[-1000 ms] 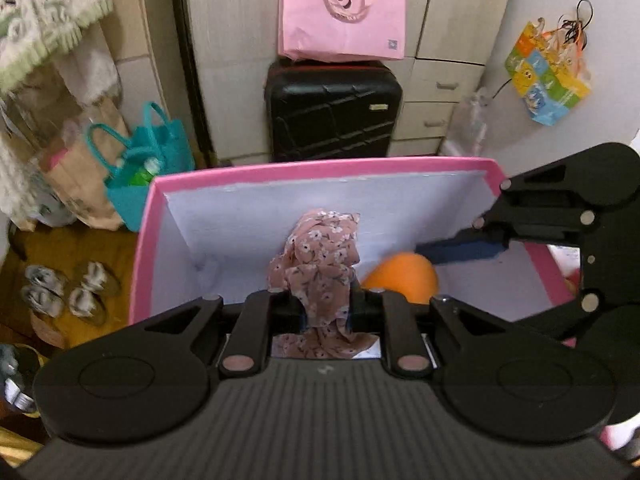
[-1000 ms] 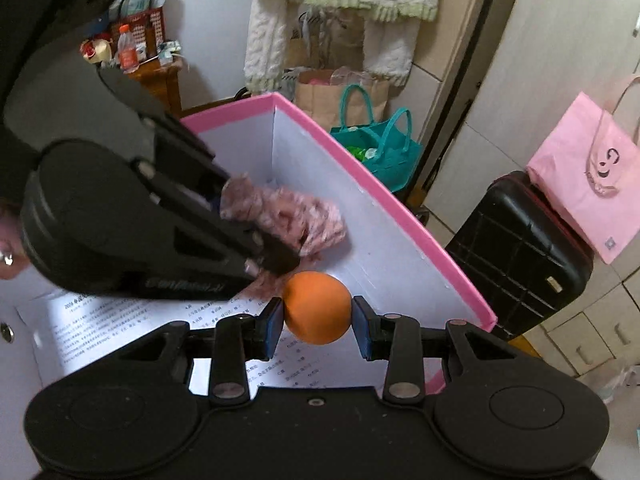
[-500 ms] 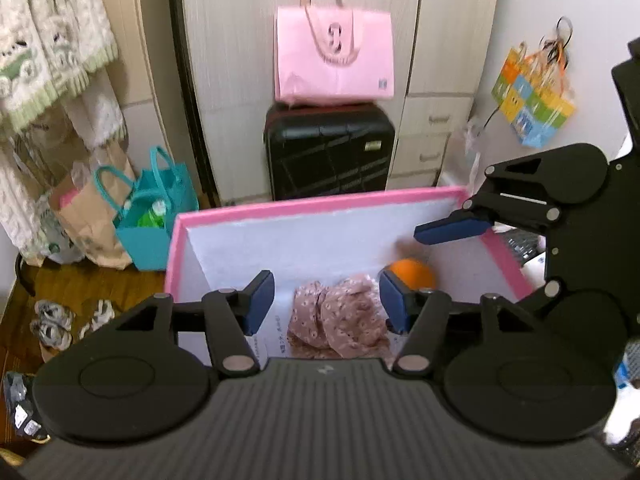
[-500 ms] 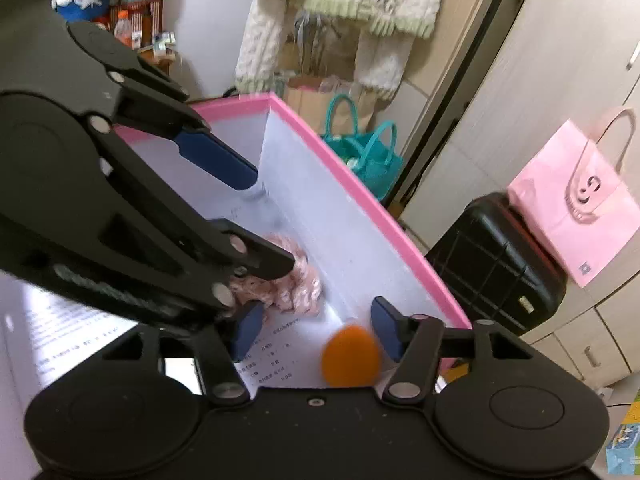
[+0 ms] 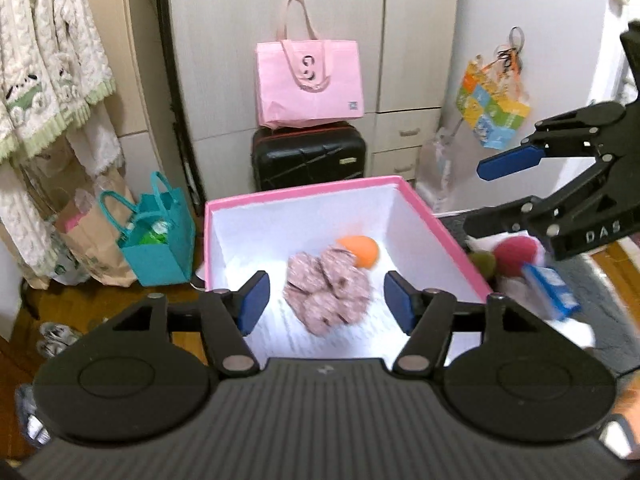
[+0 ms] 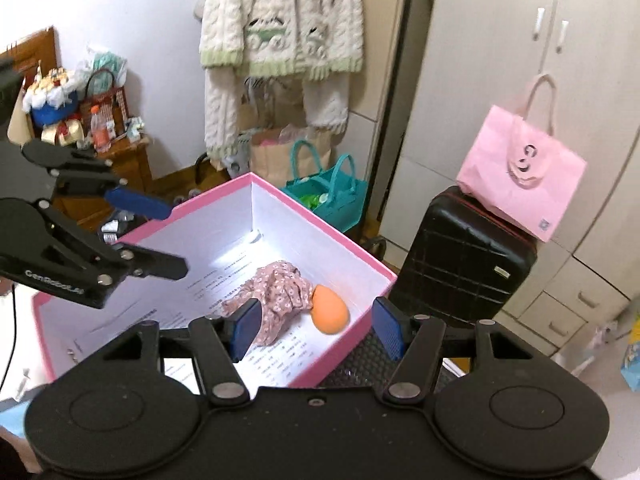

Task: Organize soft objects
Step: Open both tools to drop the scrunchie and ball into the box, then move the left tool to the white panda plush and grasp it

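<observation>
A pink-rimmed white box (image 5: 304,193) (image 6: 320,216) holds a floral pink cloth (image 5: 326,292) (image 6: 280,288) and an orange egg-shaped sponge (image 5: 360,250) (image 6: 330,314) next to it. My left gripper (image 5: 326,306) is open and empty, raised above the box's near side. My right gripper (image 6: 316,330) is open and empty, above the box's near edge by the sponge. It also shows in the left wrist view (image 5: 508,160) at the right. The left gripper shows in the right wrist view (image 6: 140,208) at the left.
Outside the box at the right lie a red ball (image 5: 516,256), a green ball (image 5: 482,264) and a blue carton (image 5: 554,290). Behind the box stand a black suitcase (image 5: 308,156) with a pink bag (image 5: 308,80) on top and a teal bag (image 5: 158,236).
My left gripper let go of the floral cloth and my right gripper let go of the orange sponge; both now lie in the box. Both grippers opened and lifted away.
</observation>
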The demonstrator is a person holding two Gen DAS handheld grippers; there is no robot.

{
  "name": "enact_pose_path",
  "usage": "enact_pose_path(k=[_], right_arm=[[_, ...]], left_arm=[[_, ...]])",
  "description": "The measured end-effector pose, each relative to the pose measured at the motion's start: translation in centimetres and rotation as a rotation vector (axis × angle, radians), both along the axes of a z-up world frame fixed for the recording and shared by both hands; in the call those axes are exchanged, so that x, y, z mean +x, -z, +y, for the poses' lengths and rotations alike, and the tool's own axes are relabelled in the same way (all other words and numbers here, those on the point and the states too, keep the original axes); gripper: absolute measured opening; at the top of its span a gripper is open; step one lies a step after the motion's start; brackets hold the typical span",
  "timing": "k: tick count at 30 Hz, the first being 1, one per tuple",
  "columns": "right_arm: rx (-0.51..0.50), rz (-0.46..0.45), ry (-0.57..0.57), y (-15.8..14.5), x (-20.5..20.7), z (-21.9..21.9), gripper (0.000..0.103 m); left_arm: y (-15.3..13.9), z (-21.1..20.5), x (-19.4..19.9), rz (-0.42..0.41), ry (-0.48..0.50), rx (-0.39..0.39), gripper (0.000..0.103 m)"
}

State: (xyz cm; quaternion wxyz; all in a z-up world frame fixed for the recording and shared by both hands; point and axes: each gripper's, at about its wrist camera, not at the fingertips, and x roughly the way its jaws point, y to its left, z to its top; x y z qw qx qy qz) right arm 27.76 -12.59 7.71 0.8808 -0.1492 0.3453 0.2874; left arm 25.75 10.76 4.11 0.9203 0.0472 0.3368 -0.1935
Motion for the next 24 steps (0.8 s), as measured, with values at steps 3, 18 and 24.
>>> enact_pose_path(k=[3, 18, 24], right_arm=[[0.036, 0.004, 0.006, -0.7, -1.7, -0.8, 0.066], [0.116, -0.035, -0.008, -3.0, -13.0, -3.8, 0.068], [0.106, -0.016, -0.011, -2.6, -15.9, -4.6, 0.070]], left_arm=[[-0.5, 0.1, -1.8, 0.012, 0.031, -0.026, 0.068], [-3.1, -1.8, -11.6, -0.066, 0.156, 0.045, 0.086], [-3.7, -2.5, -14.5, -0.077, 0.200, 0.053, 0.093]])
